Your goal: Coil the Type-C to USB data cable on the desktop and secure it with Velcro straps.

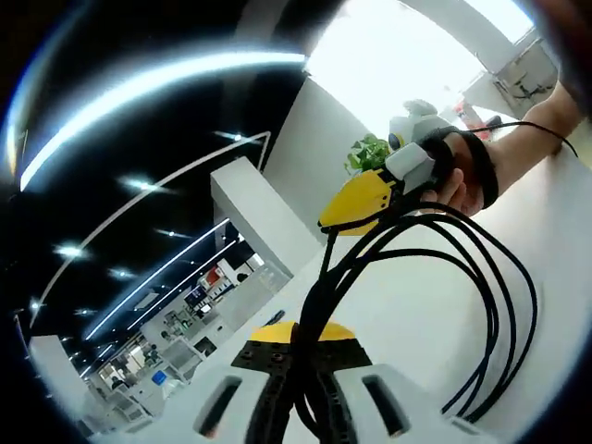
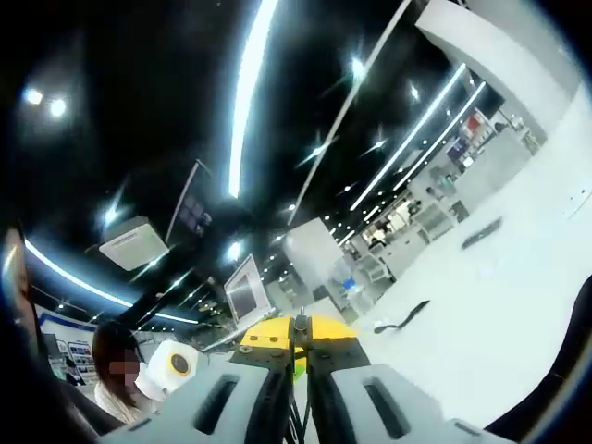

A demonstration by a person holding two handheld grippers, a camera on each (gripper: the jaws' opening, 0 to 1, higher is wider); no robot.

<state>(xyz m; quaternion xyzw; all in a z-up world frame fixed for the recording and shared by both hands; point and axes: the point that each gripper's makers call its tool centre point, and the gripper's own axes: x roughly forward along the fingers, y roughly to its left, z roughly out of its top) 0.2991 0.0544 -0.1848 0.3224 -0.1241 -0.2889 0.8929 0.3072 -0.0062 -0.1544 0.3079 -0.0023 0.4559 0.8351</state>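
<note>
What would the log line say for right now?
left claw: shut on cable | right claw: shut on cable | cable: looped over table

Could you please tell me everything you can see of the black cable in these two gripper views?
The thin, glossy black data cable is gathered into several long loops that hang over the white desktop. The strands bunch together where the left gripper clamps them between its jaws. From there they run up to the yellow-tipped right gripper, which pinches them too. In the right gripper view, dark strands sit between that gripper's shut jaws. No connector or strap is clearly visible.
</note>
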